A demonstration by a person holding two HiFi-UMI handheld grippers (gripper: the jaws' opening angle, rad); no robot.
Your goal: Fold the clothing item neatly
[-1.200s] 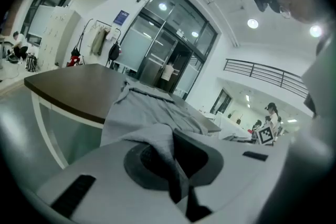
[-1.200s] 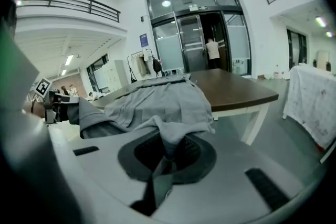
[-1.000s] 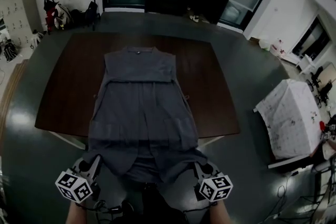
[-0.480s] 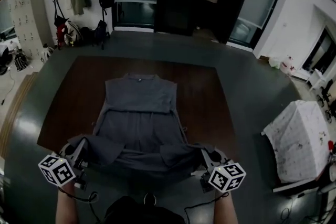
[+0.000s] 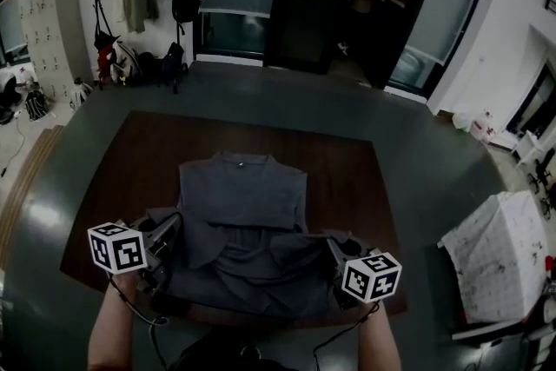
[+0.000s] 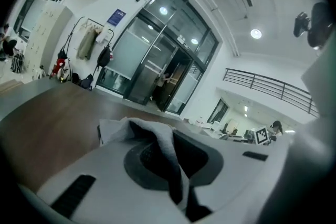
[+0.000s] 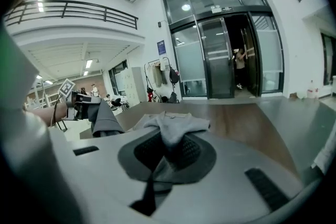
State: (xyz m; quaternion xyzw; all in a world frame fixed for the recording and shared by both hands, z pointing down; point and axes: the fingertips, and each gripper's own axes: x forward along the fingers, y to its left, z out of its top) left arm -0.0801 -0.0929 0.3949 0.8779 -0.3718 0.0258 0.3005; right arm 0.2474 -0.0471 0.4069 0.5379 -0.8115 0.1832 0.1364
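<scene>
On the dark wooden table (image 5: 122,169) lies the grey garment (image 5: 243,191), collar at the far end, its near hem raised off the tabletop. At near left the left gripper (image 5: 167,230) is clamped on one hem corner; at near right the right gripper (image 5: 334,249) pinches the other, fabric bunched between each pair of jaws.

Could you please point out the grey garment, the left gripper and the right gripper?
grey garment (image 5: 243,191), head view, flat panel below the collar.
left gripper (image 5: 170,227), head view, fingertips clamping the garment's edge.
right gripper (image 5: 335,246), head view, fingertips clamping the garment's edge.
</scene>
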